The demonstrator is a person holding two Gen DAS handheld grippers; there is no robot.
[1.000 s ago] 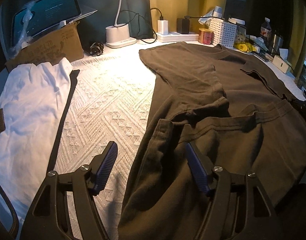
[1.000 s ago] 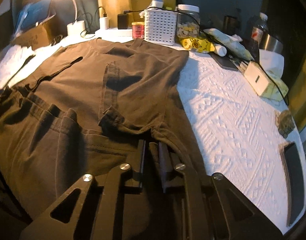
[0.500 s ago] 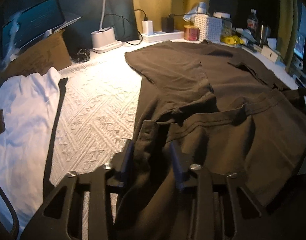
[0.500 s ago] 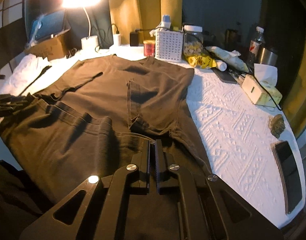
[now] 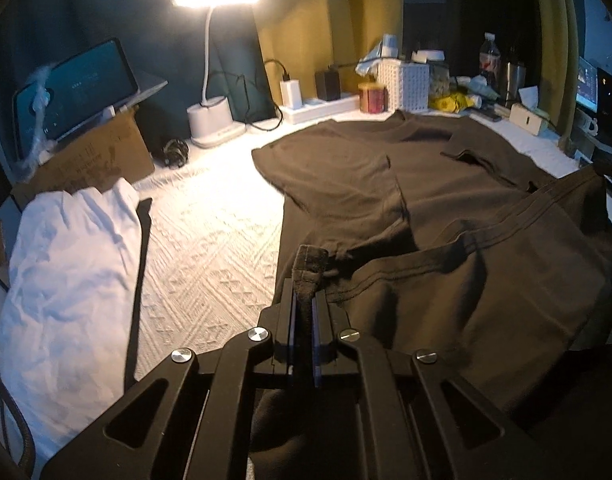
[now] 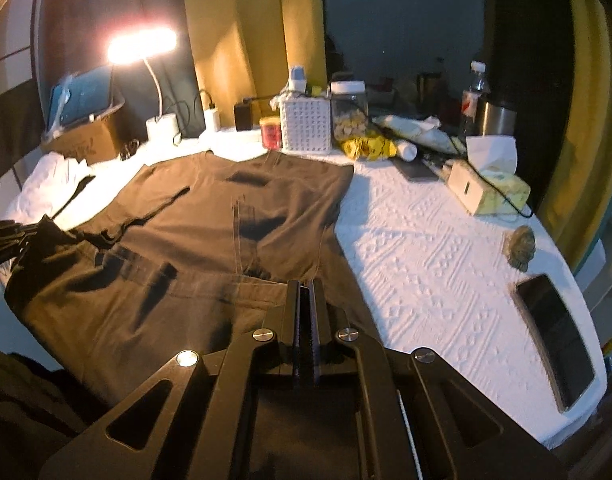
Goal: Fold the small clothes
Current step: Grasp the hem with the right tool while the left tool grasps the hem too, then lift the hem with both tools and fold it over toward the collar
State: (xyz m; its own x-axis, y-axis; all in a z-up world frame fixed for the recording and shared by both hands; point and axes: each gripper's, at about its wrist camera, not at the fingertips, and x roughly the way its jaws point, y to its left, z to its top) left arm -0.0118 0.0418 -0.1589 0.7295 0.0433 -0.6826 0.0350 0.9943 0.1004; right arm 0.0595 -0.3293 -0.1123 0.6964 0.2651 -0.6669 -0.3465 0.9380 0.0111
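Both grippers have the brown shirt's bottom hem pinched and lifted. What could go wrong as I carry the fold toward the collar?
1. The left gripper holds only a bunched corner of the brown shirt; it may slip out.
2. The hem sags between it and the right gripper, so the fold could land creased.
3. Clutter crowds the collar: the red jar and white basket could be knocked on overshoot.

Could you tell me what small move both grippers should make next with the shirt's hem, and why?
Probably carry the hem forward toward the collar. The left gripper and right gripper are each shut on a bottom corner of the brown shirt, the hem is raised off the bedspread, and both sleeves are folded inward, so the bottom-to-top fold seems due.
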